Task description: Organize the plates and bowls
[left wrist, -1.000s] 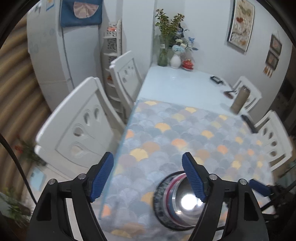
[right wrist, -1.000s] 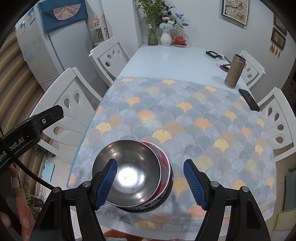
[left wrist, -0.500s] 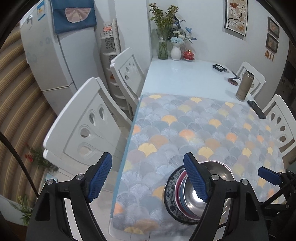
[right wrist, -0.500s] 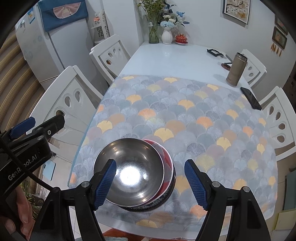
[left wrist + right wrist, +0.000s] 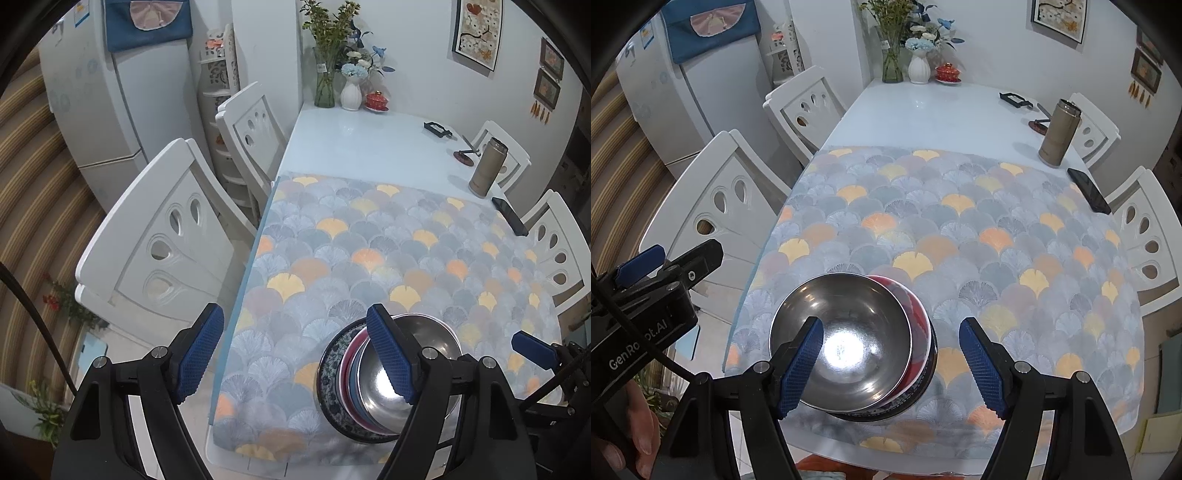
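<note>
A steel bowl [image 5: 846, 339] sits on top of a stack: a red bowl [image 5: 916, 314] under it and a dark patterned plate [image 5: 886, 413] at the bottom, near the table's front edge. In the left wrist view the stack shows as steel bowl [image 5: 424, 343] over patterned plate [image 5: 332, 373]. My right gripper [image 5: 890, 365] is open and empty, hovering above the stack. My left gripper [image 5: 295, 354] is open and empty, held above the table's left front edge, left of the stack.
A patterned cloth [image 5: 960, 229] covers the near half of the white table [image 5: 942, 110]. A tan flask [image 5: 1056, 133], a black phone [image 5: 1089, 190], vases [image 5: 918, 66] and a red cup stand at the far end. White chairs [image 5: 166, 236] line both sides.
Both grippers have drawn back and up from the stack. The left gripper's view has swung right, so more of the table shows. The stack has not moved.
</note>
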Motion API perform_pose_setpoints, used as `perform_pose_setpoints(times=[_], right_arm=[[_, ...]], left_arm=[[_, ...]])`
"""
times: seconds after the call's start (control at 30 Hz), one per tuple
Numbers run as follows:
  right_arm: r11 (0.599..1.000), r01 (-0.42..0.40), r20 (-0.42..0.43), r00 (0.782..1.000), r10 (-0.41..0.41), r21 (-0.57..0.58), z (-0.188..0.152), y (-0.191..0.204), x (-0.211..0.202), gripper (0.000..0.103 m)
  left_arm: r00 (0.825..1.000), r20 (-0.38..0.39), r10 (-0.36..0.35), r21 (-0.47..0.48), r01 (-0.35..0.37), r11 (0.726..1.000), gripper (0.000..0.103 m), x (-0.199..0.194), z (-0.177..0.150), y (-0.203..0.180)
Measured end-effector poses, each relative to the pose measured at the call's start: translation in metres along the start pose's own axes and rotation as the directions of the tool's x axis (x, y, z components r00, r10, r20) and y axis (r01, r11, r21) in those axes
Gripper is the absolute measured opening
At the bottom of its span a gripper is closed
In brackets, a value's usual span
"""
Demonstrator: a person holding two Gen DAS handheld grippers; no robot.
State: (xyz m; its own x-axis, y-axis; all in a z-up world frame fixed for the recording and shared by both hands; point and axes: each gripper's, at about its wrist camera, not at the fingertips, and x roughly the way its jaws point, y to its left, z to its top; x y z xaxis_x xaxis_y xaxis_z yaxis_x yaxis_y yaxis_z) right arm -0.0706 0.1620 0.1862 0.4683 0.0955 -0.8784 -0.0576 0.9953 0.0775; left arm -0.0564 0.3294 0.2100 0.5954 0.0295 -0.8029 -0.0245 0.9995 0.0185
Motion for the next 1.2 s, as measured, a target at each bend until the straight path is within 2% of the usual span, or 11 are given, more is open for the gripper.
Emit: perform_pose_setpoints(times=[0.37,1.2], right_arm=[[1.000,-0.006,-0.013,1.000,0.006,-0.001,0.001,0.005,0.005,0.074],[0.999,0.008,-0.029,1.000,-0.007,0.036,-0.001,0.016,0.011,0.074]], left_arm=[[1.000,-0.021,-0.011,-0.018,0.010,1.000,0.079,0.007,0.001,0.005],[0.999,-0.032,-0.019,0.023,0.019,1.000,0.079,0.016,0.001,0.018]])
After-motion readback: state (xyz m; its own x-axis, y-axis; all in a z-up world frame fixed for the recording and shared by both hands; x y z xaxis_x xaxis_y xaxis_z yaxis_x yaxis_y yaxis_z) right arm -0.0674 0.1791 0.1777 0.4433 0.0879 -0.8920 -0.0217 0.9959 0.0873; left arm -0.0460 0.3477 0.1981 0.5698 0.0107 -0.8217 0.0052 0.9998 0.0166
